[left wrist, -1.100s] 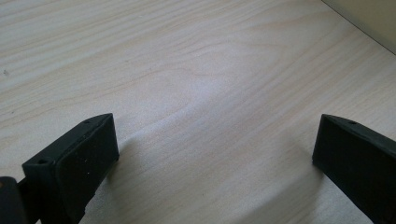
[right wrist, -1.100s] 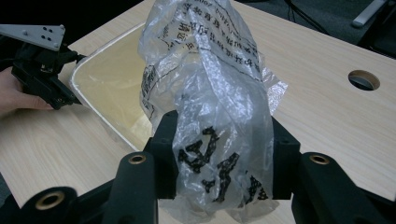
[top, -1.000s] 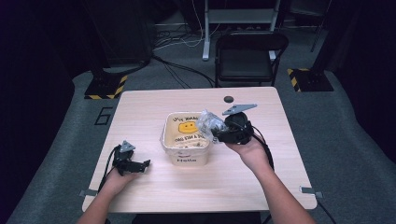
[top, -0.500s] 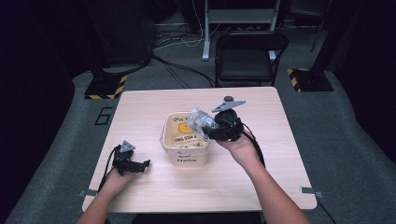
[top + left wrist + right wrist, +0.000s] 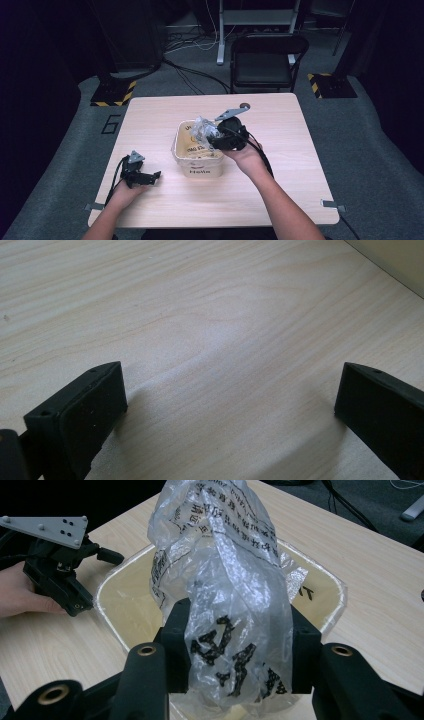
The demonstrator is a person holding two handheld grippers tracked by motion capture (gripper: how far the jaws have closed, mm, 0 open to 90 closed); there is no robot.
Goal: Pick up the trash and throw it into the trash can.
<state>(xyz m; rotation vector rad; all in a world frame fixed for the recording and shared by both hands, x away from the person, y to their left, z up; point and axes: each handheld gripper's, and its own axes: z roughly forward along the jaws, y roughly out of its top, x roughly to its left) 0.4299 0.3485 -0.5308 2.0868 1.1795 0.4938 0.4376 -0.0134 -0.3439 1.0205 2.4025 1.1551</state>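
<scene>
A cream tub (image 5: 192, 165) with yellow print stands at the middle of the table. My right gripper (image 5: 214, 138) hovers over its opening, shut on a crumpled clear plastic bag (image 5: 202, 128) with black print. In the right gripper view the plastic bag (image 5: 225, 585) bulges up between the jaws, above the tub (image 5: 320, 585). My left gripper (image 5: 150, 176) rests low on the table at the front left, open, with bare wood between its fingers (image 5: 80, 410). The left gripper (image 5: 107, 556) also shows far off in the right gripper view, held by a hand.
The wooden table (image 5: 280, 120) has a small dark round object (image 5: 244, 106) near its far edge. A black folding chair (image 5: 267, 60) stands behind the table. Striped floor markers (image 5: 112, 94) and cables lie on the grey carpet beyond.
My right gripper has carried the plastic bag leftward, from the tub's right side to over its opening. The left gripper has stayed in place.
</scene>
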